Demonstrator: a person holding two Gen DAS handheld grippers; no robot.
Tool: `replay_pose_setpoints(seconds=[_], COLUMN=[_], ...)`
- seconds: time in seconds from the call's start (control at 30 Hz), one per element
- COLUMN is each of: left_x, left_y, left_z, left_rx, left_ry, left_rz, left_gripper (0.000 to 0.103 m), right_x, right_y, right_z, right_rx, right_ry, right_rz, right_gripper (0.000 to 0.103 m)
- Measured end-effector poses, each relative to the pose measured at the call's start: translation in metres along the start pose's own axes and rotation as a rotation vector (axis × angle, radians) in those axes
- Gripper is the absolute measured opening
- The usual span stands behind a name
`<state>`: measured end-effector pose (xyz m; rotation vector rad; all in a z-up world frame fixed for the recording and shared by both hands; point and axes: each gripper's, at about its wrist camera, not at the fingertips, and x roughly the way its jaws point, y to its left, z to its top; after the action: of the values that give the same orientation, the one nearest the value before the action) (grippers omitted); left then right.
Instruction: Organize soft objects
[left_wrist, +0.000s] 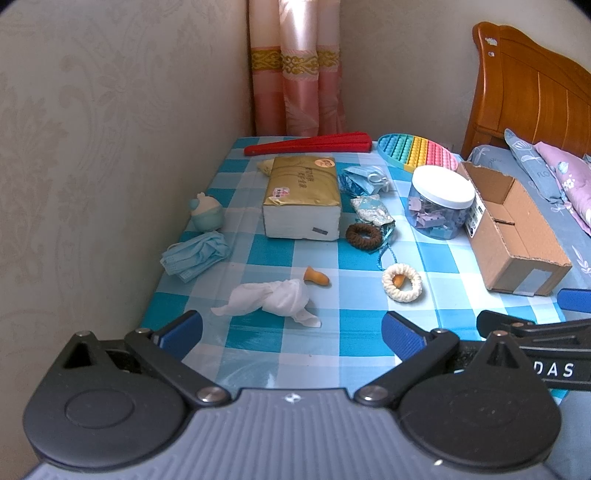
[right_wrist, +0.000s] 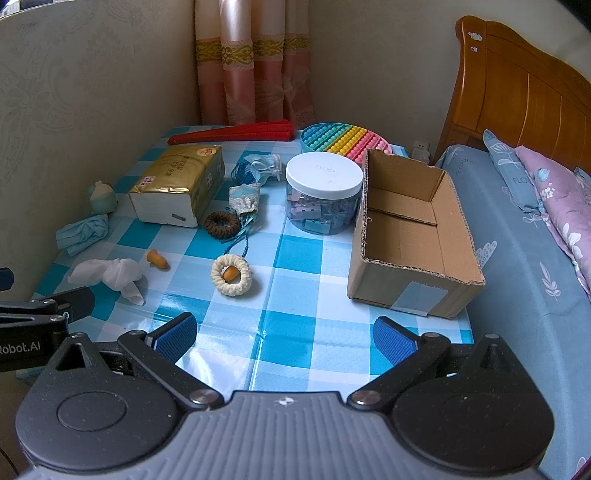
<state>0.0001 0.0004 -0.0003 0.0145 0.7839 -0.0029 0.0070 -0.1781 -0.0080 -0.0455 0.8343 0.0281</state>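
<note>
Left gripper (left_wrist: 291, 332): jaws spread wide, nothing between them; hovers over the near edge of the table, with the crumpled tissue just ahead.
Right gripper (right_wrist: 284, 338): jaws spread wide, holding nothing; hovers above bare checked cloth at the near edge, the box ahead to its right.
Table (right_wrist: 295, 295): covered in blue-and-white checked cloth, set in a corner against the wall, a bed along its right side.
Cardboard box (right_wrist: 406, 236): open top, empty inside, at the right edge of the table beside the bed.
Crumpled tissue (left_wrist: 273, 297): white, near left part of the table, apart from the other things.
Orange earplug (left_wrist: 317, 277): lies loose just behind the tissue.
Cream hair tie (right_wrist: 231, 275): flat on the cloth near the middle, with a second orange earplug (right_wrist: 229, 273) lying inside its ring.
Brown hair tie (right_wrist: 221, 224): flat, just in front of the tissue pack's right corner.
Blue face mask (left_wrist: 195, 256): bunched at the left edge, near the wall.
Tissue pack (left_wrist: 301, 197): gold wrapper, middle back of the table.
Small green toy (left_wrist: 205, 214): by the wall, left of the tissue pack.
Patterned pouch (right_wrist: 243, 199): blue cord trailing toward the cream hair tie.
Second face mask (right_wrist: 264, 166): folded, behind the pouch.
Plastic jar (right_wrist: 324, 192): white lid, pastel clips inside, just left of the box.
Pop toy (right_wrist: 343, 142): rainbow, round, at the back.
Red folded fan (right_wrist: 232, 133): along the back edge.
</note>
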Motion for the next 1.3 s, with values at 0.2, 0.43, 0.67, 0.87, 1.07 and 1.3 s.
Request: replay_pose_setpoints(seconds=[0.2, 0.43, 0.67, 0.87, 1.07, 1.3], left_x=[-0.0002, 0.0002, -0.0016, -0.0018, -0.0018, -0.002], left_y=[0.0003, 0.0003, 0.0013, 0.0016, 0.0016, 0.0029], left_z=[0.0008, 0.0002, 0.0003, 0.0004, 0.0004, 0.002], left_rx=[0.0, 0.001, -0.002, -0.001, 0.0, -0.001], left_ry=[-0.001, -0.002, -0.002, -0.002, -0.002, -0.008], left_rz=[0.0, 0.0, 0.0, 0.001, 0.0, -0.012], left_gripper=[0.102, 0.102, 0.102, 0.102, 0.102, 0.102], right_x=[-0.0005, -0.0004, -0.0007, -0.0004, 0.0003, -0.0021], right_y=[0.0004, 0.0003, 0.0006, 0.001, 0.0021, 0.0026], right_z=[-0.0001, 0.0, 0.0004, 0.0009, -0.001, 0.0038], right_rx=[0.0, -0.001, -0.002, -0.001, -0.004, -0.018], right_ry=[0.001, 0.002, 0.0, 0.001, 0.001, -0.005], right_rz=[-0.001, -0.001, -0.001, -0.001, -0.003, 0.001], right_gripper=[0.103, 0.103, 0.103, 0.103, 0.103, 0.103])
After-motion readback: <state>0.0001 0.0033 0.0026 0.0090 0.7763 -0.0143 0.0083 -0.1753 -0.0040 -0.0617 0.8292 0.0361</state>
